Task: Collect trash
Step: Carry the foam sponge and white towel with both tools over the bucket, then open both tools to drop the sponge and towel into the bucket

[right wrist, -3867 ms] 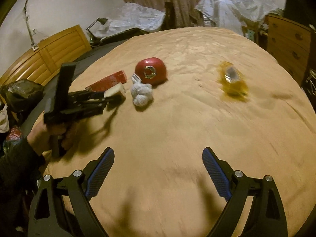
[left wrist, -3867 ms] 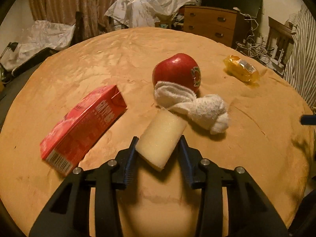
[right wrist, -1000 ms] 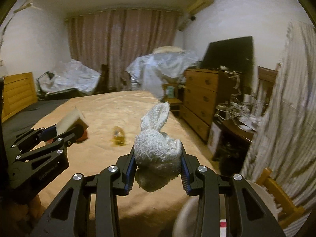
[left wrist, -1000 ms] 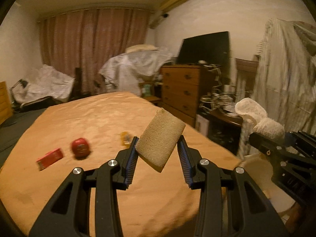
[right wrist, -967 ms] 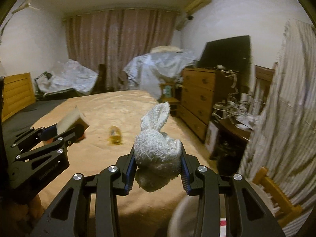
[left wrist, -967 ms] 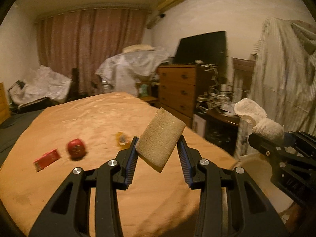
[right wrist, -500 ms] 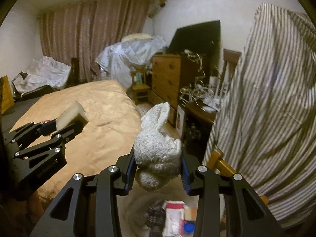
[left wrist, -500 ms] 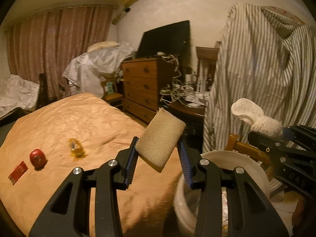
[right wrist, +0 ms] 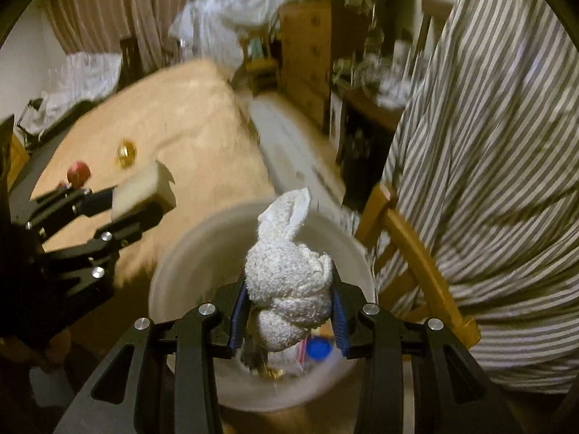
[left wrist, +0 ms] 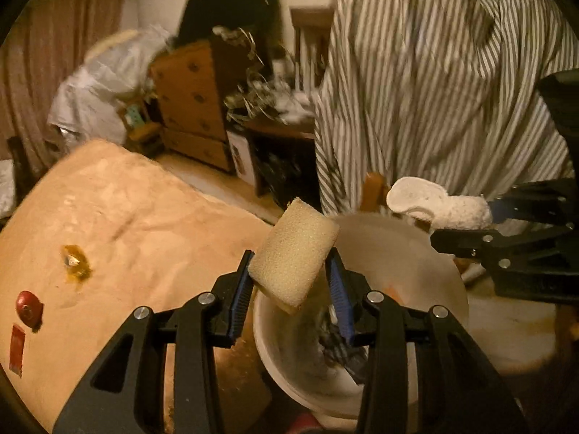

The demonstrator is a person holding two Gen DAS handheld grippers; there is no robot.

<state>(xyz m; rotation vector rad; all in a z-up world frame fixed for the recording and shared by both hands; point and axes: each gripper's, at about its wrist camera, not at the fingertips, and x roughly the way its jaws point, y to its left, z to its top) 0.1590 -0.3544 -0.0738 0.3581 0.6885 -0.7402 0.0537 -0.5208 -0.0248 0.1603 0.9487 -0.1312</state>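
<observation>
I have the left gripper (left wrist: 291, 298) clamped on a yellow sponge (left wrist: 294, 251), and the right gripper (right wrist: 287, 313) clamped on a knotted white towel (right wrist: 287, 285). Both loads hang over the white trash bucket (right wrist: 188, 253) that stands on the floor beside the bed (left wrist: 119, 224). From the right wrist view the towel sits above the middle of the opening; from the left wrist view the sponge hangs over the bucket's near-left rim, close to the bed's edge.

My worry is the sponge: released from here, I judge it could clip the rim and bounce onto the floor or the bedspread, since it is light and springy. The towel's loose tail sticks up past the jaws and could snag on a pad as they part. The two grippers are also near each other, so one careless swing could knock them together.

Both views are smeared by motion. The bucket's contents are mostly hidden behind my loads; I make out a blue cap (right wrist: 318, 348) and some paper, little else. Out on the bed an apple (left wrist: 29, 308), a yellow wrapper (left wrist: 76, 266) and a red carton (left wrist: 16, 350) are small and blurred, the carton cut by the picture's edge.
</observation>
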